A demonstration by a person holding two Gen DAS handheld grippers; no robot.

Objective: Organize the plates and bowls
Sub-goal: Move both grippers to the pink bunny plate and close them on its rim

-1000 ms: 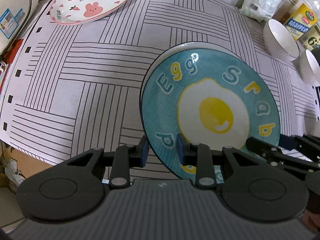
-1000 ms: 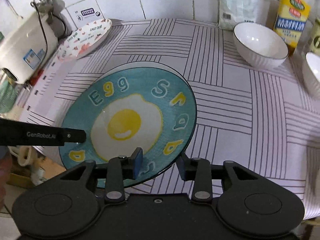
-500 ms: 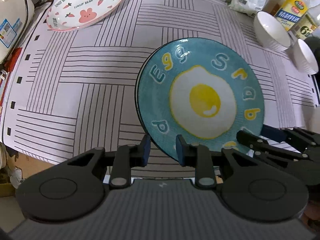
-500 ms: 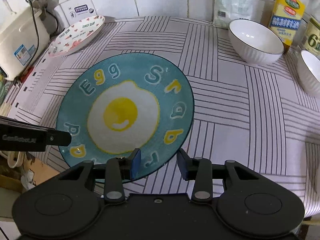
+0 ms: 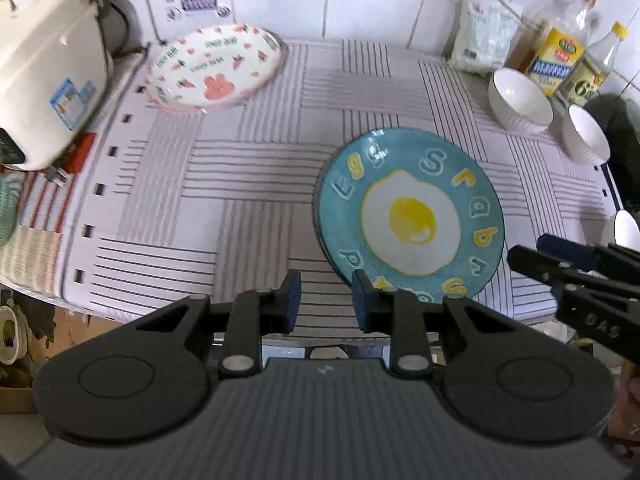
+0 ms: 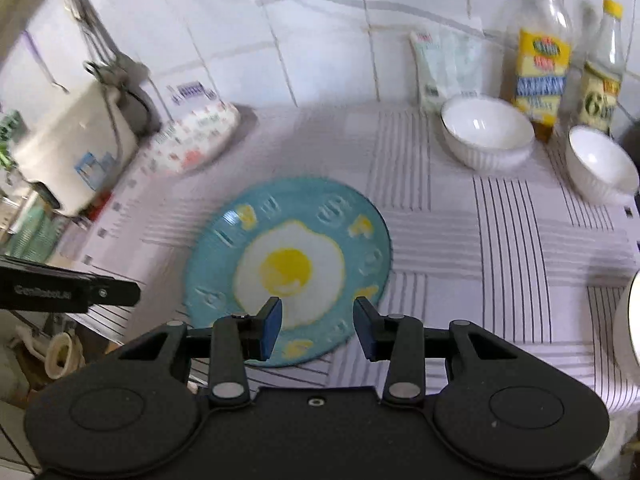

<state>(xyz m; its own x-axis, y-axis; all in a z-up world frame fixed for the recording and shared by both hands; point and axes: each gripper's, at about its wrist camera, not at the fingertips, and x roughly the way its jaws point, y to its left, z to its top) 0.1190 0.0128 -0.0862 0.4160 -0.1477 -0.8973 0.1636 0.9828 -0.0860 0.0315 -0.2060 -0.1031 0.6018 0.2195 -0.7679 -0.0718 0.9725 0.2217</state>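
Note:
A blue plate with a fried-egg picture (image 5: 410, 220) (image 6: 288, 264) lies flat on the striped tablecloth near the front edge. My left gripper (image 5: 326, 300) hangs above the cloth just left of the plate's near rim; its jaws stand a little apart with nothing between them. My right gripper (image 6: 318, 326) hovers over the plate's near rim, open, and is not touching it. A pink bunny plate (image 5: 214, 70) (image 6: 196, 138) sits at the back left. Two white bowls (image 5: 520, 100) (image 5: 586, 138) stand at the back right.
A white rice cooker (image 5: 44, 68) (image 6: 76, 148) stands at the left edge. Oil bottles (image 5: 560, 52) and a bag (image 5: 482, 36) line the tiled wall. Another white dish (image 6: 628, 320) shows at the right edge. The table's front edge (image 5: 160, 312) is close below me.
Both grippers have risen and drawn back from the blue plate, so more of the table and wall shows. The plate stays on the table. Neither gripper's jaws have changed.

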